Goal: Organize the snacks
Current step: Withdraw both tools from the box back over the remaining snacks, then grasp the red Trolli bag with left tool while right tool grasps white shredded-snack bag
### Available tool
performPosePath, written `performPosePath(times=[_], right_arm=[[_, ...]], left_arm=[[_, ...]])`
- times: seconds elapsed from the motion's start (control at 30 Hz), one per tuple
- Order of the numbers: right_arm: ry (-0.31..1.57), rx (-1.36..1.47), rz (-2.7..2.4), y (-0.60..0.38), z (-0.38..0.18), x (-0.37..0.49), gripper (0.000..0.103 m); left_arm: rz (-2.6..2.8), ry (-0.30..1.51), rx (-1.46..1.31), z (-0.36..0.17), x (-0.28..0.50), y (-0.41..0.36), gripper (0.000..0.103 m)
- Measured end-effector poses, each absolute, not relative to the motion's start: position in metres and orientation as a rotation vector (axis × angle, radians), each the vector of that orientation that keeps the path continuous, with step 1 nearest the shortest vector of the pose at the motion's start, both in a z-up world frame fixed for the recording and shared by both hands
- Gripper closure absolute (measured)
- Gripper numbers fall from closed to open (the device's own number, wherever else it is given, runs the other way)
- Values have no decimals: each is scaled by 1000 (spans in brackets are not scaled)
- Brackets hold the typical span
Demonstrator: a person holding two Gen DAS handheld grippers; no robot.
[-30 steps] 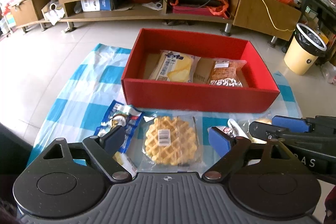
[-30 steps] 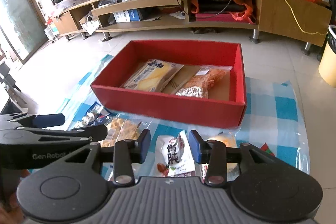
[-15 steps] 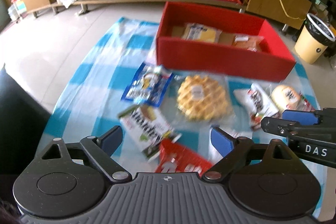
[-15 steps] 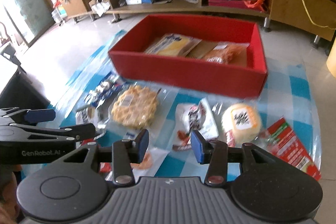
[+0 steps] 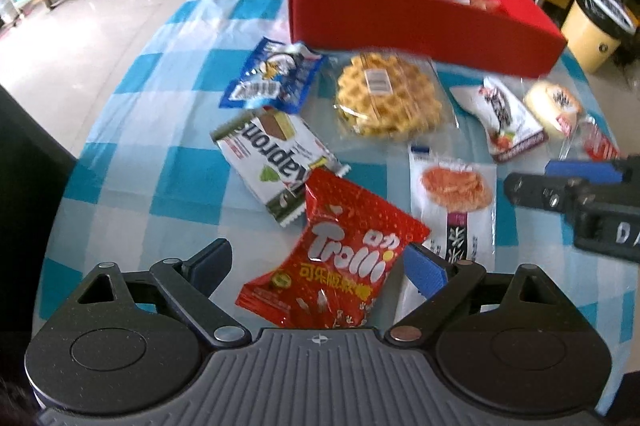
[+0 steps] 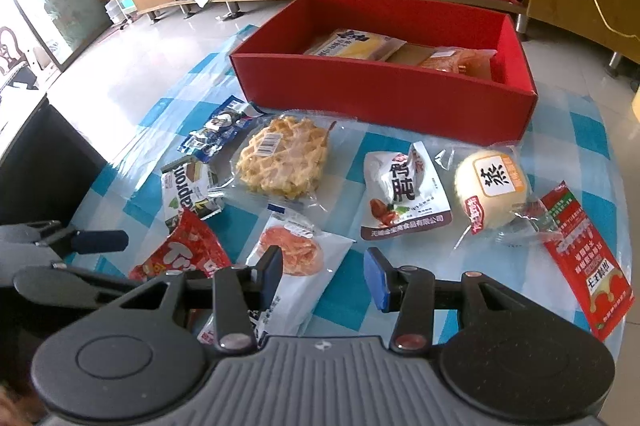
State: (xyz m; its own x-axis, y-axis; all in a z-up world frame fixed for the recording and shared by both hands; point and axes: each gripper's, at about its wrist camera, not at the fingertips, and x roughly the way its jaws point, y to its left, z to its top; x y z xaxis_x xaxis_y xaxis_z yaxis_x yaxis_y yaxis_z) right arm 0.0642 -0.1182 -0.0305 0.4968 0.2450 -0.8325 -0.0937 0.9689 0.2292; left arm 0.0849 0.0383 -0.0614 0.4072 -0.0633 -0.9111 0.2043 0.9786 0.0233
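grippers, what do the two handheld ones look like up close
Both match: a ribbed grey body with two round black discs and black linkage arms. The left claw and right claw carry blue pads on their fingers. White lettering marks each side; no cables or sleeves are visible.

Two claw-mounted fisheyes, angled steeply down from close above the snacks.
Left view from the near left, right view from the near right; both facing the far red box, sharing the checked cloth, waffle and red Trolli bag.
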Motion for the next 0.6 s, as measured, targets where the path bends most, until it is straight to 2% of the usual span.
performPosePath(times=[0.3,0.4,0.47,0.6], right_arm=[[1034,170,213,-119,-31,67,61],[1040,169,213,-118,-32,67,59],[1050,169,213,-118,-35,68,54],[1066,158,211,-116,-40,69,53]], left_arm=[[-159,1230,187,-87,86,33,7],[-179,1238,174,-84,82,33,15],[-213,1235,181,-81,75,28,23],[-277,1243,156,-77,61,21,24]])
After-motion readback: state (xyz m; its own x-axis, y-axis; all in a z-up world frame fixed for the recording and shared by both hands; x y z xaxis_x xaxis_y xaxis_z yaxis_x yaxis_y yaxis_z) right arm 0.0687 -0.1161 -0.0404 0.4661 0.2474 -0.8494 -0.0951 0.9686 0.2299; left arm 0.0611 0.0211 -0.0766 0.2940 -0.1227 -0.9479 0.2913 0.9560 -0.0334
